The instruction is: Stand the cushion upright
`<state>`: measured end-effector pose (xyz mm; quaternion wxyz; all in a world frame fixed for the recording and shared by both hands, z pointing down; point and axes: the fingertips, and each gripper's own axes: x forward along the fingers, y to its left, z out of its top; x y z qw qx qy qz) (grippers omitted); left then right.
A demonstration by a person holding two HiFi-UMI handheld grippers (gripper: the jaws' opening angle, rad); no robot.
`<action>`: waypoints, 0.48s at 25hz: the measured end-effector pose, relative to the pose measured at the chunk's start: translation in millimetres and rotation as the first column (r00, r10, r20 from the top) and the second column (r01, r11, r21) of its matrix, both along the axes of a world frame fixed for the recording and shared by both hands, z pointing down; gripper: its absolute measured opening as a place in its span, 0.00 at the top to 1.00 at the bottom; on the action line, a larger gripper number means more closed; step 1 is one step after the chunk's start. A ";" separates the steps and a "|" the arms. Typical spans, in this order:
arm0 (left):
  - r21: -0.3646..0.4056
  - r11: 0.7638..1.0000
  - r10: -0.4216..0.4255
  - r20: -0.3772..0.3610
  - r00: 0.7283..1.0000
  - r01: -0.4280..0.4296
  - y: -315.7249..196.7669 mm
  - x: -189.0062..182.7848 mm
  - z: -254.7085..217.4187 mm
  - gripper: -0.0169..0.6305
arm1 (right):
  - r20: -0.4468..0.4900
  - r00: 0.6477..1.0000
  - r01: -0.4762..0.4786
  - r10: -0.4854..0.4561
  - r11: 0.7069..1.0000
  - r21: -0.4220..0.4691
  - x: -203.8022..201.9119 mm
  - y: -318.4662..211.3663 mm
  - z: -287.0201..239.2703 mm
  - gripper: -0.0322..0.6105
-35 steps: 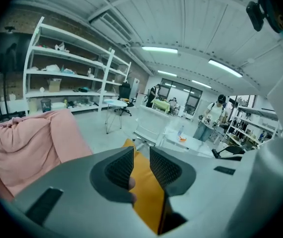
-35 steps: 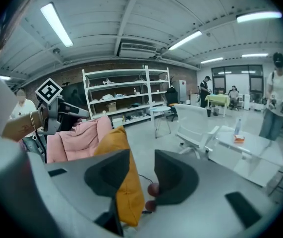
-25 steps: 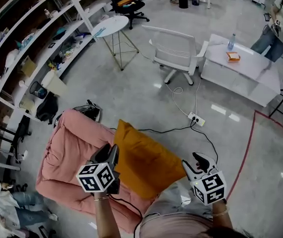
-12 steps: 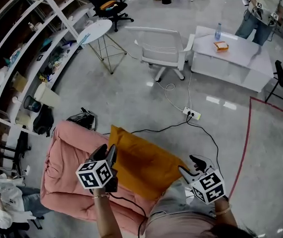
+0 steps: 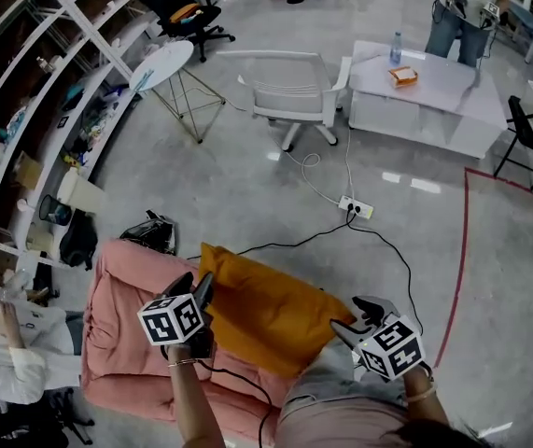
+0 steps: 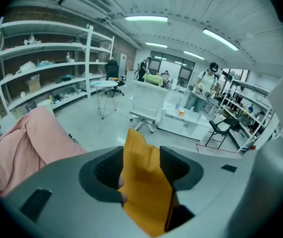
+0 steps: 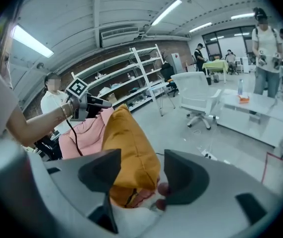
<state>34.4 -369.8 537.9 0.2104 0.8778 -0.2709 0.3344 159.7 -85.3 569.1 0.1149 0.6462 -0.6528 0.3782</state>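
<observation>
My left gripper [image 5: 194, 286] and right gripper [image 5: 357, 312], jaws just opening and loose, each straddle a corner of the orange cushion [image 5: 266, 311] resting on the pink seat [image 5: 121, 297].

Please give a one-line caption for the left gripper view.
Left gripper, jaws just opened wider, with the orange cushion between them and a pink sofa at left.

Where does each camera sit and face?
Head view: on the head, facing steeply down at the orange cushion and pink seat; forearms, left gripper, right gripper show.
Left gripper view: on that gripper, facing the white chair; its jaws, just opening, flank the cushion.
Right gripper view: on that gripper, facing the shelves; its jaws, just opening, flank the cushion; left forearm shows.
All share cushion and chair.
</observation>
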 end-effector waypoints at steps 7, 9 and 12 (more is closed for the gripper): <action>-0.053 0.998 0.043 0.045 0.998 -0.040 -10.6 6.2 16.7 0.59 | 0.003 0.999 0.040 -0.039 0.997 -0.062 -10.5 0.8 13.5 0.52; -0.065 0.997 0.056 0.060 0.997 -0.052 -13.0 7.6 22.7 0.58 | 0.009 0.999 0.038 -0.038 0.997 -0.071 -11.7 2.1 16.7 0.52; -0.091 0.993 0.079 0.083 0.993 -0.071 -18.4 10.0 31.6 0.57 | 0.039 0.999 0.030 -0.027 0.996 -0.080 -13.1 1.8 20.5 0.51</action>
